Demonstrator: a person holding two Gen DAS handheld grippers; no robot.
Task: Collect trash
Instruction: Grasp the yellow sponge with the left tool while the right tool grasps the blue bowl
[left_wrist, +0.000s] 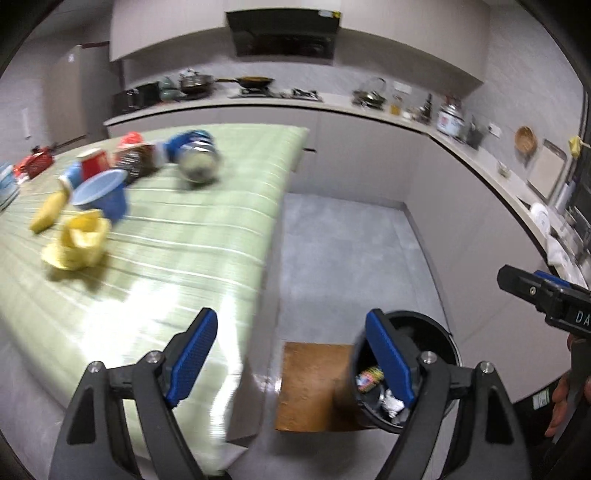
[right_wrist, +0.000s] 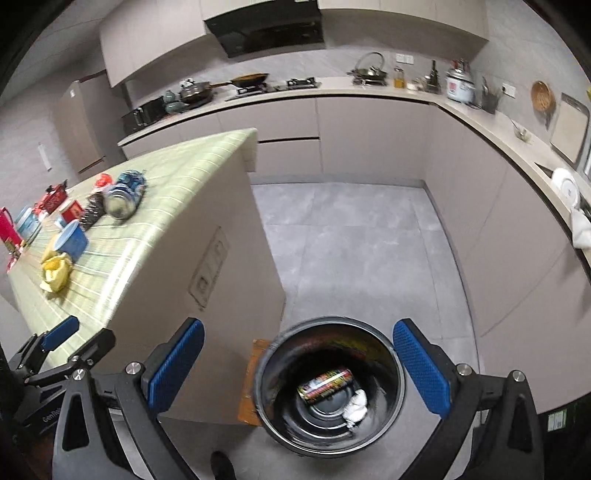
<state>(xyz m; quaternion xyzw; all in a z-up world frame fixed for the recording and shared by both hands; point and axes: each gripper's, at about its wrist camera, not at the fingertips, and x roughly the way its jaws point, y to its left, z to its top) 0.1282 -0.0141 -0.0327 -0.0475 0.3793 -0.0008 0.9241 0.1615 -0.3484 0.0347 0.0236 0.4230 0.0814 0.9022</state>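
Both jaws wide, empty, bin (right_wrist: 328, 387) below right gripper (right_wrist: 299, 369) (trash inside), table (left_wrist: 184, 229) litter far.

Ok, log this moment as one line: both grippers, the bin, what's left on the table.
left gripper: open, empty | right gripper: open, empty | round black bin: printed can, crumpled white paper inside | green striped table: trash remains

Far kitchen surface (right_wrist: 332, 90) ran along the wall and bent down the right side. On it: frying pan (right_wrist: 251, 78), kettle (right_wrist: 370, 70), white rice cooker (right_wrist: 460, 86). Range hood (right_wrist: 266, 31) above, fridge (right_wrist: 79, 125) far left, grey tiled floor (right_wrist: 351, 236).
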